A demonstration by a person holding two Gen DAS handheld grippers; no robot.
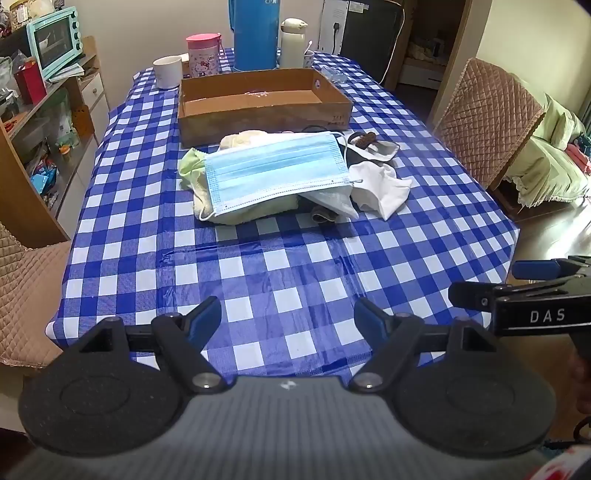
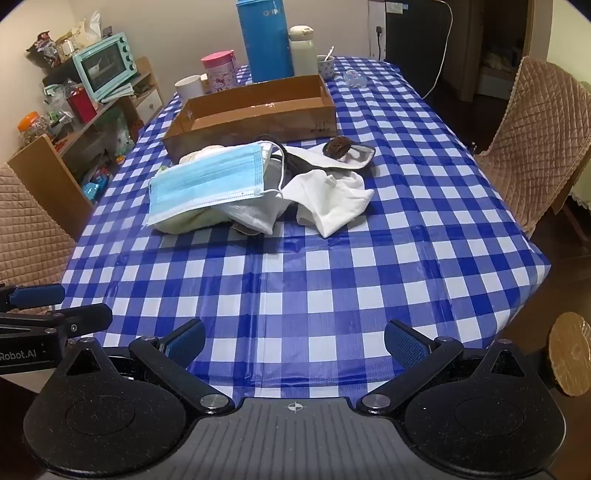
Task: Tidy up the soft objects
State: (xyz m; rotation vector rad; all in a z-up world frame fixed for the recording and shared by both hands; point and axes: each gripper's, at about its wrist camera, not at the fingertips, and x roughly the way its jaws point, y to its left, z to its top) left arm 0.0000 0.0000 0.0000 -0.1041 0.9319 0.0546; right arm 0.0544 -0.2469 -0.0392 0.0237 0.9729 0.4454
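A pile of soft things lies mid-table on the blue checked cloth (image 1: 280, 266). On top is a light blue face mask (image 1: 277, 171) (image 2: 208, 181), over a pale yellow-green cloth (image 1: 192, 166). Beside them lie a white cloth (image 1: 380, 188) (image 2: 328, 199), a black and white eye mask (image 2: 343, 157) and a brown hair clip (image 1: 365, 139) (image 2: 337, 144). Behind the pile stands an empty cardboard box (image 1: 258, 114) (image 2: 255, 122). My left gripper (image 1: 287, 321) and my right gripper (image 2: 294, 341) hover over the near table edge, both open and holding nothing, well short of the pile.
At the table's far end stand a blue thermos (image 1: 255, 35), a white flask (image 1: 293, 42), a pink cup (image 1: 203, 53) and a white mug (image 1: 167, 71). Quilted chairs (image 2: 535, 140) flank the table. A shelf with a mint oven (image 1: 55, 40) is left.
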